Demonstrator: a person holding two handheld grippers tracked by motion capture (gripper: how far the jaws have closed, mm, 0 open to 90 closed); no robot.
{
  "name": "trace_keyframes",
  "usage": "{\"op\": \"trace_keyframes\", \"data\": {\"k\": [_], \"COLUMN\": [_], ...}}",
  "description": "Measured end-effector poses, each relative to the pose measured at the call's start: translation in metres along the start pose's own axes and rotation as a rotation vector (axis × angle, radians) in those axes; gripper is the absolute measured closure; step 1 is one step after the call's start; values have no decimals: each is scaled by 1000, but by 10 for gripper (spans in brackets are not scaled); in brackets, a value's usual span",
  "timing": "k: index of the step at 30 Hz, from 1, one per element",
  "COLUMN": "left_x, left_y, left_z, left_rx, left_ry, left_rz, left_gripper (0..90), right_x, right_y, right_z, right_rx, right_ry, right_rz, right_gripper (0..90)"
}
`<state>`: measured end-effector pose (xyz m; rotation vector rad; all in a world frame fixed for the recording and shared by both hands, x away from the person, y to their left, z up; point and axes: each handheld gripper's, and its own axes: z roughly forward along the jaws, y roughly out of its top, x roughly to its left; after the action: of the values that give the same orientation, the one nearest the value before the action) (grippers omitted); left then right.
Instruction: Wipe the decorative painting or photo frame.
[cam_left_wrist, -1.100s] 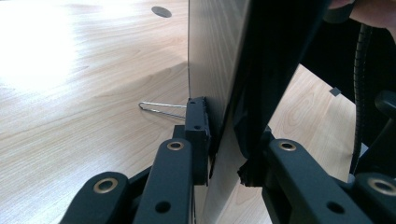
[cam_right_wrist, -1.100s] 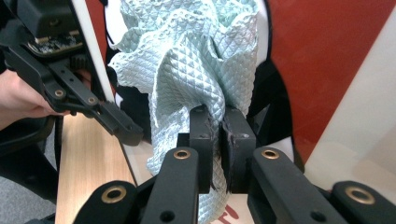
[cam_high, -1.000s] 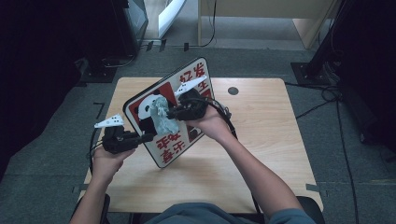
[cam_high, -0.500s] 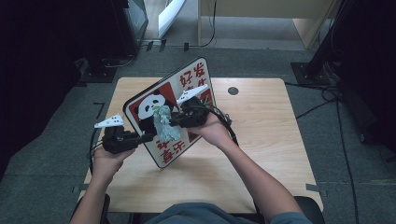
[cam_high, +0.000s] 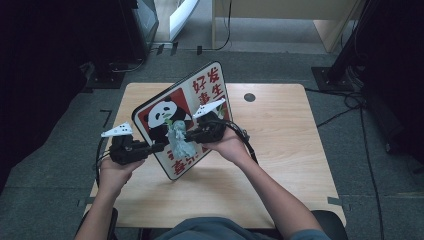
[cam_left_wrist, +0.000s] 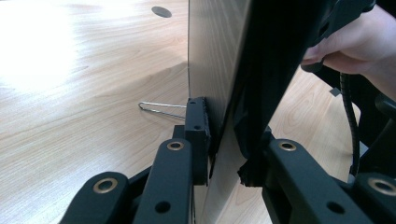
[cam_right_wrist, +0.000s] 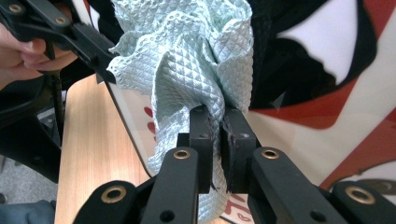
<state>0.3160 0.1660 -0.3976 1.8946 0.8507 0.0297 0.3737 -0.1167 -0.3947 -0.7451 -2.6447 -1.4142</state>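
Note:
A panda sign board (cam_high: 200, 100) with red characters stands tilted above the wooden table (cam_high: 290, 150). My left gripper (cam_high: 154, 147) is shut on the board's lower left edge; in the left gripper view its jaws clamp the thin board (cam_left_wrist: 219, 93) edge-on. My right gripper (cam_high: 192, 136) is shut on a pale green waffle-textured cloth (cam_high: 179, 141) and presses it against the board's printed face, just below the panda. In the right gripper view the bunched cloth (cam_right_wrist: 187, 70) rises from between the jaws, with the board (cam_right_wrist: 355, 135) behind it.
A round cable hole (cam_high: 249, 97) sits in the table's far right part. A thin wire clip (cam_left_wrist: 161, 109) lies on the table behind the board. Dark equipment and cables (cam_high: 345, 100) surround the table on the floor.
The cloth and my right gripper have slid a little down and left across the board's face. The left gripper has kept its hold on the board's edge.

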Motion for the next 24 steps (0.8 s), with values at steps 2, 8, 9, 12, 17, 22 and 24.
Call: {"op": "trace_keyframes", "data": {"k": [2, 8, 9, 12, 17, 22, 24], "left_x": [0, 0, 0, 0, 0, 0, 0], "left_y": [0, 0, 0, 0, 0, 0, 0], "left_z": [0, 0, 0, 0, 0, 0, 0], "left_rx": [0, -1, -2, -2, -1, -3, -4], "left_ry": [0, 0, 0, 0, -1, -2, -2], "left_rz": [0, -2, -2, -3, -2, -4, -2], "left_gripper": [778, 778, 778, 778, 778, 778, 777], "right_x": [-1, -3, -3, -5, -6, -9, -9], "right_y": [-4, -14, -16, -22, -33, -47, -49], "right_z": [2, 6, 7, 9, 14, 20, 21], "right_rx": [1, 3, 4, 4, 15, 39, 45], "right_ry": [5, 14, 14, 20, 20, 15, 14], "right_rz": [6, 8, 10, 11, 20, 41, 46], "right_gripper": [844, 844, 844, 843, 842, 842, 842]}}
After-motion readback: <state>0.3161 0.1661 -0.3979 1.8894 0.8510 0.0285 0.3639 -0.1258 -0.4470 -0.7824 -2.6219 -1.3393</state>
